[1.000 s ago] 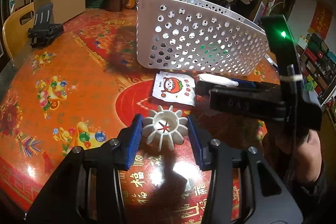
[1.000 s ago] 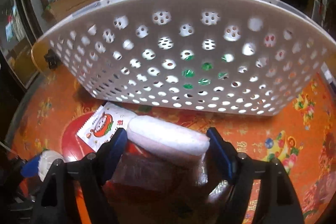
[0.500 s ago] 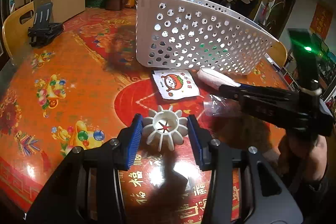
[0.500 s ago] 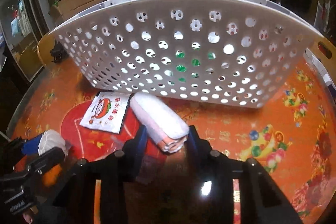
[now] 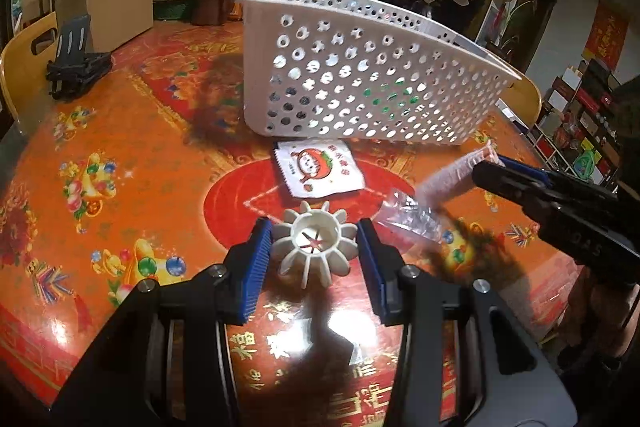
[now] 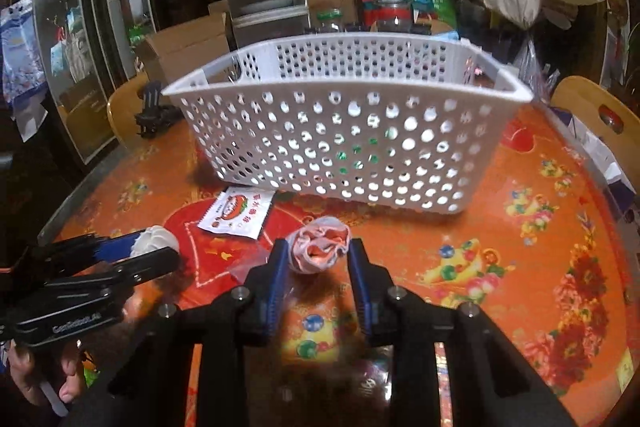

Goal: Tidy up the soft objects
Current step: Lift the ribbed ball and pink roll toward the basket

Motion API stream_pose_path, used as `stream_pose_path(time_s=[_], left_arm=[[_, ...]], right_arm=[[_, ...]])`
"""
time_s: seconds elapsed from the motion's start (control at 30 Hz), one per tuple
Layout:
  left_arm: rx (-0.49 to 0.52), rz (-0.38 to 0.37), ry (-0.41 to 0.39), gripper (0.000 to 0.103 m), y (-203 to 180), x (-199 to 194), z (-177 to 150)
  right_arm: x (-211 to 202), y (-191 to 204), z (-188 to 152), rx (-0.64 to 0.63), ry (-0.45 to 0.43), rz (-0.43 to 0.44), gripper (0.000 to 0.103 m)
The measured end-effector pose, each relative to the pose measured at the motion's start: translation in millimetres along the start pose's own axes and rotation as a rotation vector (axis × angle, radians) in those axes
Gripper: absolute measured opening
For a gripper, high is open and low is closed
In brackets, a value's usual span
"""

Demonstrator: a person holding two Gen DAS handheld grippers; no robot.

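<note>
1. The left tongs (image 5: 316, 255) clamp a white finned soft wheel (image 5: 318, 247) low over the orange patterned surface (image 5: 120, 147).
2. A white printed sachet (image 5: 320, 167) lies before the white perforated plastic basket (image 6: 340, 147).
3. The right tongs (image 6: 318, 263) are closing on a pink-white rolled cloth (image 6: 320, 245), open surface rightward.

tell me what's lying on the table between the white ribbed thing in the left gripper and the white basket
A white snack packet with a red cartoon print lies flat on the tablecloth between the ribbed piece and the basket; clearest in the left wrist view.
</note>
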State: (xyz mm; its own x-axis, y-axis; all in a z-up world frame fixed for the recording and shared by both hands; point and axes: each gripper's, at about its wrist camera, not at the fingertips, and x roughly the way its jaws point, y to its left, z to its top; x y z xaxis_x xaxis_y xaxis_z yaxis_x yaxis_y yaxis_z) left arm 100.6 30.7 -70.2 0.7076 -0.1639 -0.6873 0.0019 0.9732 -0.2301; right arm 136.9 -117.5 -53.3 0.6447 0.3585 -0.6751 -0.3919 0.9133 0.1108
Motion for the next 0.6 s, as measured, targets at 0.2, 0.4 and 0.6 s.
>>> stream_pose_path(time_s=[0.2,0.4,0.6], left_arm=[[0.015,-0.010,-0.009,0.041,-7,-5,9],[0.044,-0.007,-0.030,0.040,-16,-15,22],[0.078,-0.010,-0.050,0.040,-29,-26,39]], right_arm=[[-18,-6,4,-0.004,-0.031,0.000,0.028],[-34,-11,9,-0.011,-0.061,0.000,0.028],[-53,-14,20,-0.024,-0.100,-0.007,0.027]])
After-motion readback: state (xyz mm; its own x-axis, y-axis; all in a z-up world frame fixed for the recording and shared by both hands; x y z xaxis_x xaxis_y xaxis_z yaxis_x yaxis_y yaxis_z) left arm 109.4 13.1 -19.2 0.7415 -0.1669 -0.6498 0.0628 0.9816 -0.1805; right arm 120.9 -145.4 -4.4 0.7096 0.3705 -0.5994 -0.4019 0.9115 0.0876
